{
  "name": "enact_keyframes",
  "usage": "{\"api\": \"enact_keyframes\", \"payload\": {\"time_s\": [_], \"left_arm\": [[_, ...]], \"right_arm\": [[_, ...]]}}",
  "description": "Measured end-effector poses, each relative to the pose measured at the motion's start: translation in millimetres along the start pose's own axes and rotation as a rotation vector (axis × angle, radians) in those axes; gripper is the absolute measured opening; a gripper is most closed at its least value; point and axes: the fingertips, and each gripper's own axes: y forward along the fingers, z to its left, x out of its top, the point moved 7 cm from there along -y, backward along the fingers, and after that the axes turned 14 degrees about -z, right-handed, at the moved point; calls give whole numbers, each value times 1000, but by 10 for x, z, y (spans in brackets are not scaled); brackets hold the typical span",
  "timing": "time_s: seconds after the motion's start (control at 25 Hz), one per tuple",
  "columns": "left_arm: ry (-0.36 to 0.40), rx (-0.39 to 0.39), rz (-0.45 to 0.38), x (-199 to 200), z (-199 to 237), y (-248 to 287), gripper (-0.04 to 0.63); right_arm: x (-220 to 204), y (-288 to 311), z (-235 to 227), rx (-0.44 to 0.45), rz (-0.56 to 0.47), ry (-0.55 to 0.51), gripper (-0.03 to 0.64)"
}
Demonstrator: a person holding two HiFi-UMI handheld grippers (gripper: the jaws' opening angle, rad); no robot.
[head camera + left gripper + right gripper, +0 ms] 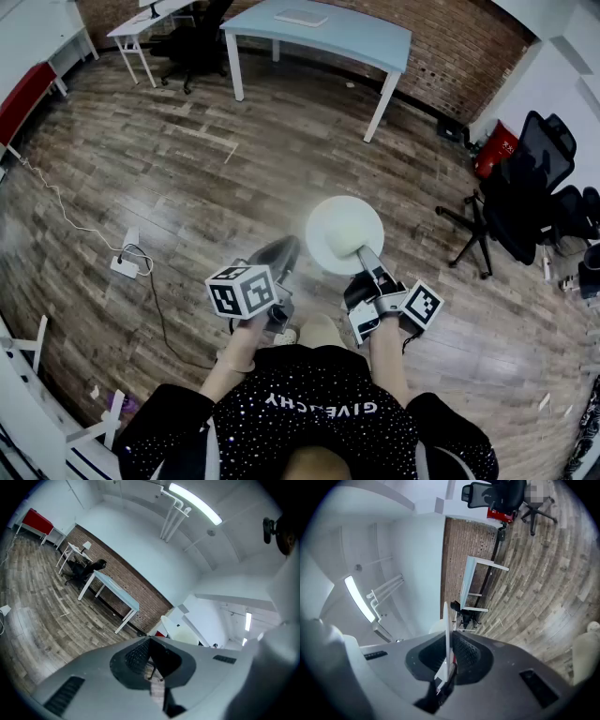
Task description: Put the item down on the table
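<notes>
A round white plate is held on edge over the wooden floor, with my right gripper shut on its near rim. In the right gripper view the plate shows as a thin white blade between the jaws of the right gripper. My left gripper hangs just left of the plate, its dark jaws drawn together with nothing in them. In the left gripper view, part of the plate shows past the left gripper. A light blue table stands far ahead by the brick wall.
Black office chairs and a red object stand at the right. A power strip with its cable lies on the floor at the left. A white desk with a chair is at the back left.
</notes>
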Motion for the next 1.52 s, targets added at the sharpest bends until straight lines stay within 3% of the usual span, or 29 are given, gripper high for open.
{"api": "enact_keyframes", "payload": {"time_s": [0.16, 0.32, 1.0, 1.52], "left_arm": [[-11, 17, 8, -28, 102, 88, 9], [-4, 22, 1, 10, 156, 406, 9], [22, 82, -115, 602, 507, 2751, 9], [0, 167, -168, 795, 923, 3651, 9]], "right_arm": [[13, 88, -82, -2, -12, 50, 31], [213, 354, -157, -5, -5, 36, 31], [1610, 2714, -291, 68, 115, -1, 31], [1996, 3808, -520, 65, 187, 16, 31]]}}
